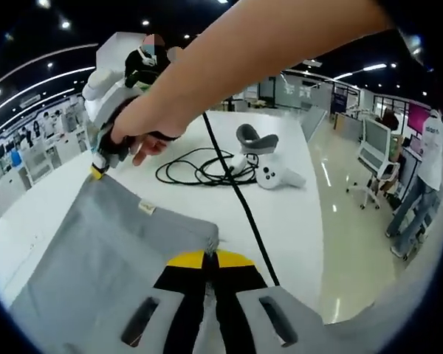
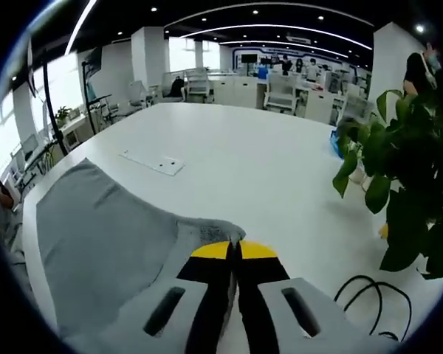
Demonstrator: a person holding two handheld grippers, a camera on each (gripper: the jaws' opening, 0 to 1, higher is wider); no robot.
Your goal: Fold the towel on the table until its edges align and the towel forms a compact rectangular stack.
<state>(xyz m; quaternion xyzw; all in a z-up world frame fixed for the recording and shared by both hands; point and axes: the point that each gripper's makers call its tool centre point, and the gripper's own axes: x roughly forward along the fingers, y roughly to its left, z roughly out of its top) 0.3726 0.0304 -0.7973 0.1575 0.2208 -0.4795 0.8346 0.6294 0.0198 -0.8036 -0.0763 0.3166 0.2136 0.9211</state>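
Observation:
A grey towel (image 1: 111,243) lies spread on the white table (image 1: 288,214), with a small label (image 1: 146,208) near its far edge. At the bottom of the left gripper view, my left gripper (image 1: 210,256) is shut on the towel's near corner. Further up in that view, a person's hand holds my right gripper (image 1: 96,171), whose yellow tip pinches the far corner. In the right gripper view the towel (image 2: 103,236) spreads to the left, and my right gripper (image 2: 232,249) is shut on its corner.
A coiled black cable (image 1: 199,168) and white-grey controllers (image 1: 262,158) lie beyond the towel. A straight black cord (image 1: 236,192) runs across the table. A leafy plant (image 2: 399,184) stands at the right, with a flat white plate (image 2: 151,162) set in the tabletop. People stand at the far right (image 1: 428,177).

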